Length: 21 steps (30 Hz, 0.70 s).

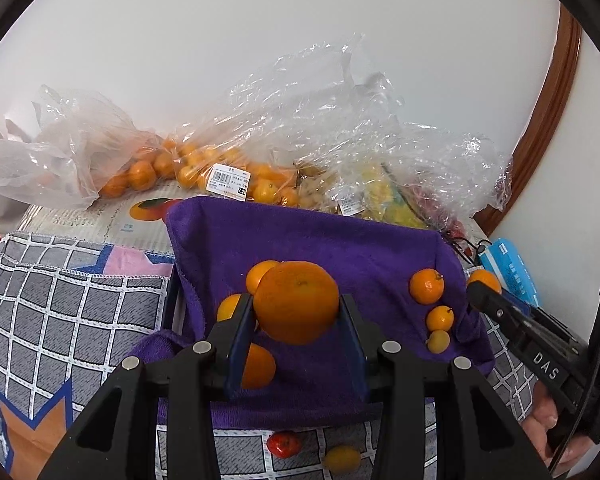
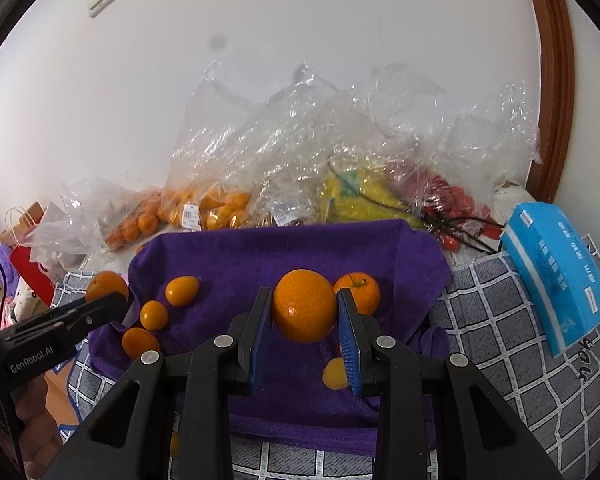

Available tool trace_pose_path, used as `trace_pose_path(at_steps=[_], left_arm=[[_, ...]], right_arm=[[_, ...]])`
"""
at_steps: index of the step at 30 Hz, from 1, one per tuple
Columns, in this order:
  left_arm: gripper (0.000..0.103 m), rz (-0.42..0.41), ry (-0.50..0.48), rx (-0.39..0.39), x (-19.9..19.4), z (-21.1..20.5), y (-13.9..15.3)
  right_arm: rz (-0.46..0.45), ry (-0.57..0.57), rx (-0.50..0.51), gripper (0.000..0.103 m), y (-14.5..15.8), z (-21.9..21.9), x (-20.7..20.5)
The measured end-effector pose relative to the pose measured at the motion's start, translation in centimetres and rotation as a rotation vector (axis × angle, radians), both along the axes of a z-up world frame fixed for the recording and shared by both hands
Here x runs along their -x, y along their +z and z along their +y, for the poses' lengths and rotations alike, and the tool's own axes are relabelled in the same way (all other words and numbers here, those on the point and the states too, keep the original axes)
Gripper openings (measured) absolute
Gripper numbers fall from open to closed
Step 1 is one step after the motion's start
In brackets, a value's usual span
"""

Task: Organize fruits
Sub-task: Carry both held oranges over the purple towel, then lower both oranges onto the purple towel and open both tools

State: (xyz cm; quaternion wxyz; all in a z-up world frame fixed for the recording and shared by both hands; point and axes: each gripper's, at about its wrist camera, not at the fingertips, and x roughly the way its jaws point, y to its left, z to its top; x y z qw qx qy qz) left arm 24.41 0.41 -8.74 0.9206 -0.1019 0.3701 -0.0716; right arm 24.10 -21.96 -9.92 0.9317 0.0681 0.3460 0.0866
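Note:
A large orange (image 1: 300, 320) is pinched between the blue pads of my left gripper (image 1: 296, 300), which is shut on it above a purple towel (image 1: 320, 240). On the towel lie small oranges (image 1: 427, 286) at the right and others (image 1: 258, 364) partly hidden under my left finger. My right gripper (image 2: 303, 294) is shut on a second orange (image 2: 304, 312) over the same purple towel (image 2: 280, 248). Each gripper shows in the other's view: the right gripper (image 1: 484, 296) at the towel's right edge, the left gripper (image 2: 104, 308) at its left edge.
Crumpled clear plastic bags (image 2: 300, 152) with oranges, yellow fruit and red fruit stand behind the towel against the wall. A blue tissue pack (image 2: 556, 276) lies at the right. A red fruit (image 1: 284, 444) and a yellow one (image 1: 342, 458) sit on the checkered cloth (image 1: 60, 300) in front.

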Motion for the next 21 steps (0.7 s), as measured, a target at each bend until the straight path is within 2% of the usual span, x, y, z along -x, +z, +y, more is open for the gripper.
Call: trace_pose_path(at_steps=[21], left_arm=[[0.040, 0.070, 0.006, 0.003, -2.9, 0.9, -1.5]], right_arm=[[0.109, 0.126, 0.060, 0.032, -5.1, 2.8, -1.2]])
